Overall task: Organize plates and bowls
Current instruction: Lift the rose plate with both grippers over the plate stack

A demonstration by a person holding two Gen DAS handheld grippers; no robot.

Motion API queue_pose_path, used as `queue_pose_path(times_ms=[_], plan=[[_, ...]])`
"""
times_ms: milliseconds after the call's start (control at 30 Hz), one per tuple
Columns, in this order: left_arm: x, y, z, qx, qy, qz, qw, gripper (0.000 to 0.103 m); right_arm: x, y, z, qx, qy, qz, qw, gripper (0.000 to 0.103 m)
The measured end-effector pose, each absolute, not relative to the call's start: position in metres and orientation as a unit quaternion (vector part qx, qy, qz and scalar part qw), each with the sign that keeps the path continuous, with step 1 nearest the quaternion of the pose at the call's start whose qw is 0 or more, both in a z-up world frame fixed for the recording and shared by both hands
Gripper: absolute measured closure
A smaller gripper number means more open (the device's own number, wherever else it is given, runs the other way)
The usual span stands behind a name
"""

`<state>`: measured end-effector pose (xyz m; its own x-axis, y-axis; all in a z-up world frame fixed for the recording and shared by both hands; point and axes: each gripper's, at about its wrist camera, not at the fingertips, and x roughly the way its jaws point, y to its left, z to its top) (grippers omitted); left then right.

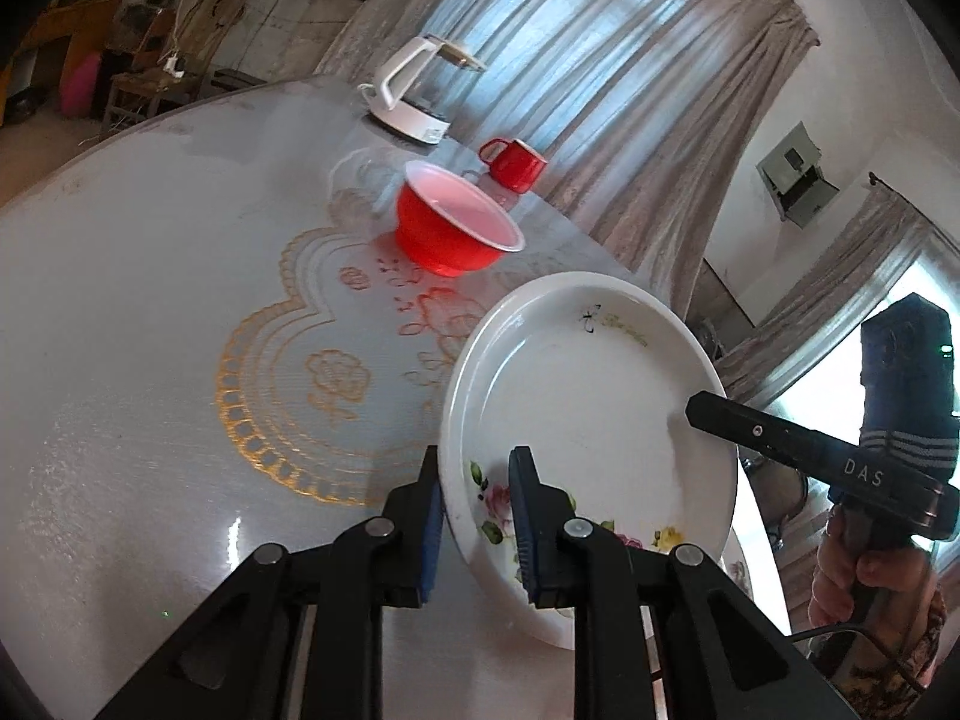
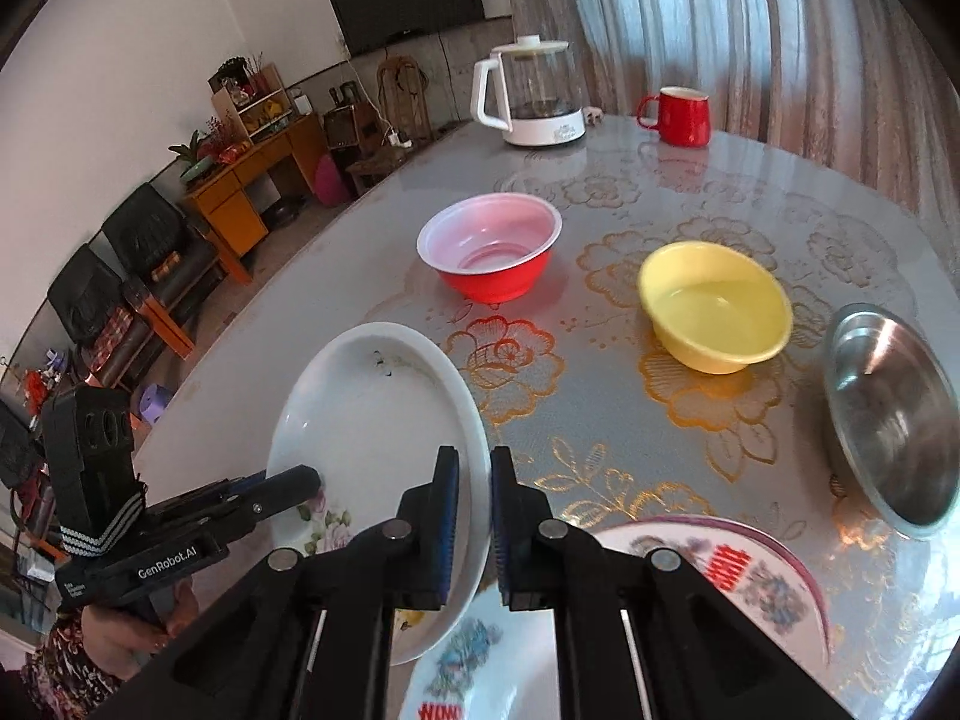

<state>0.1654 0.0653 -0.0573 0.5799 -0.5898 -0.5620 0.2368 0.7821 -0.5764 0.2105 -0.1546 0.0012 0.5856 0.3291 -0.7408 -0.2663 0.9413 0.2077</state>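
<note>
A white plate with flower prints (image 1: 588,396) is held tilted above the table by both grippers. My left gripper (image 1: 477,519) is shut on its near rim. My right gripper (image 2: 474,516) is shut on the opposite rim of the same plate (image 2: 372,414); it also shows at the right of the left wrist view (image 1: 702,411). A red bowl (image 2: 489,246) sits further back, a yellow bowl (image 2: 714,306) to its right. A steel bowl (image 2: 888,414) lies at the right edge. A patterned plate with red characters (image 2: 750,576) lies under the right gripper.
A white and glass kettle (image 2: 534,96) and a red mug (image 2: 681,108) stand at the far side of the round table (image 2: 690,180). Curtains hang behind them. Chairs and a wooden cabinet stand beyond the table's left edge.
</note>
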Motion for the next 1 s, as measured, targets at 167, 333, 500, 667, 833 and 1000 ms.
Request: queue_pose_path(times_ms=[167, 333, 500, 667, 833, 1000], plan=[[0.16, 0.051, -0.048, -0.219, 0.382, -0.262, 0.859, 0.083, 0.192, -0.176, 0.004, 0.062, 0.413, 0.158, 0.895, 0.094], [0.152, 0.03, -0.043, -0.202, 0.385, -0.281, 0.856, 0.083, 0.172, -0.201, -0.005, 0.097, 0.41, 0.147, 0.895, 0.094], [0.145, 0.003, -0.043, -0.182, 0.39, -0.303, 0.85, 0.083, 0.155, -0.231, -0.018, 0.135, 0.413, 0.132, 0.891, 0.094], [0.139, -0.028, -0.046, -0.156, 0.399, -0.323, 0.844, 0.083, 0.139, -0.26, -0.035, 0.166, 0.421, 0.107, 0.885, 0.094], [0.13, -0.051, -0.046, -0.122, 0.396, -0.33, 0.848, 0.083, 0.128, -0.284, -0.056, 0.195, 0.432, 0.094, 0.876, 0.094], [0.126, -0.067, -0.053, -0.103, 0.403, -0.335, 0.846, 0.083, 0.123, -0.296, -0.067, 0.199, 0.437, 0.079, 0.874, 0.094]])
